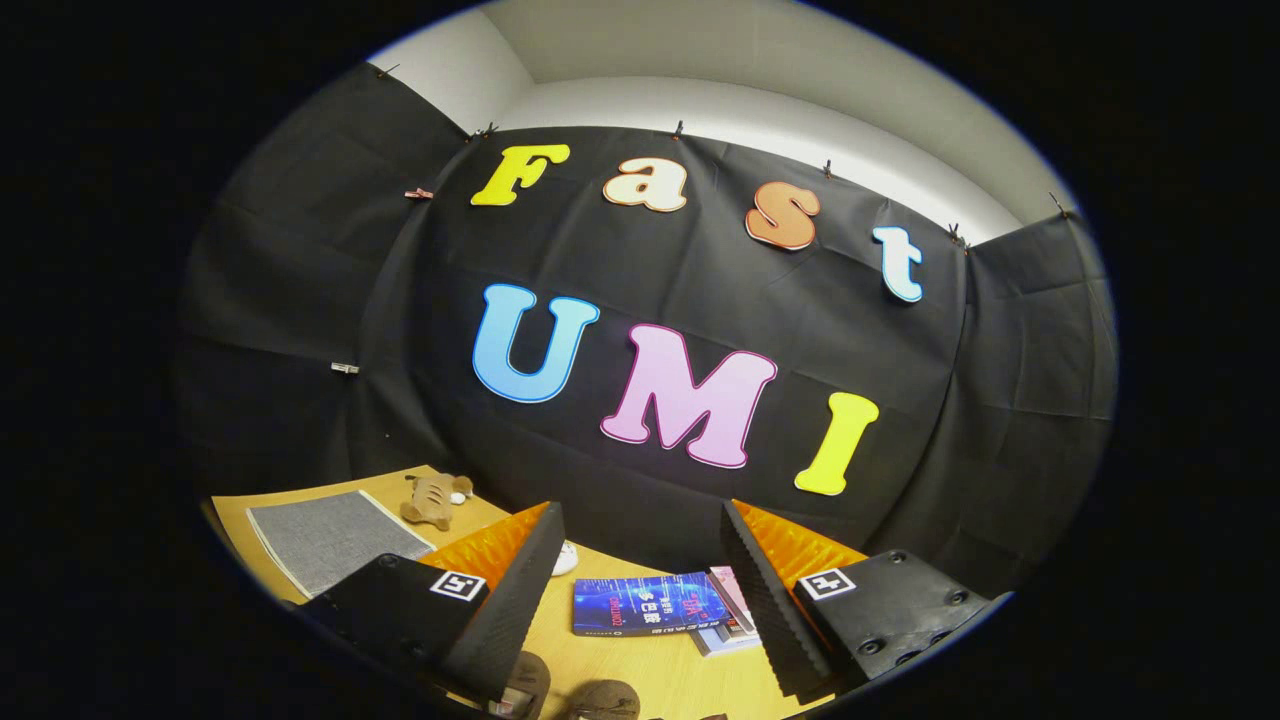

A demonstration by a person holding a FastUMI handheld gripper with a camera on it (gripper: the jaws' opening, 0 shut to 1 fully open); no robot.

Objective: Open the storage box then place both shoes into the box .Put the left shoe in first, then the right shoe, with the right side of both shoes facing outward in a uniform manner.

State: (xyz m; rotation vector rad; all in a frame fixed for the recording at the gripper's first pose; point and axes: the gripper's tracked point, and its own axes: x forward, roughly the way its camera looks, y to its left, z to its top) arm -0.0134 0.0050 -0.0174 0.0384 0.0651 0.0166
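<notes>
Shoes: two dark brown rounded shapes [575, 695], probably the toes of the pair, lying on the light wooden surface [640, 665] low between the fingers; too little is visible to tell left from right. Storage box: not located among the items listed here.

Claw [640, 560]: spread wide, holding nothing, raised above the surface and aimed at the booth wall rather than down at the goods.

Other items on the surface:
- blue glossy book [645, 605], flat, just ahead of the fingers, with a second, pale-edged book [735, 625] tucked partly beneath it.
- grey woven fabric mat [325, 540], flat, beyond the left finger.
- small brown plush toy [432, 498], beyond the mat, near the wall.
- small white rounded object [566, 558], partly hidden behind the left finger; identity unclear.

Condition of task: judged at the start; box not yet opened, shoes not yet lifted.

Risks: with the shoes barely visible, the wrong shoe may be taken first, spoiling the left-then-right order. A descent made without tilting down could strike the books. Facing direction of each shoe cannot be confirmed from here.
</notes>
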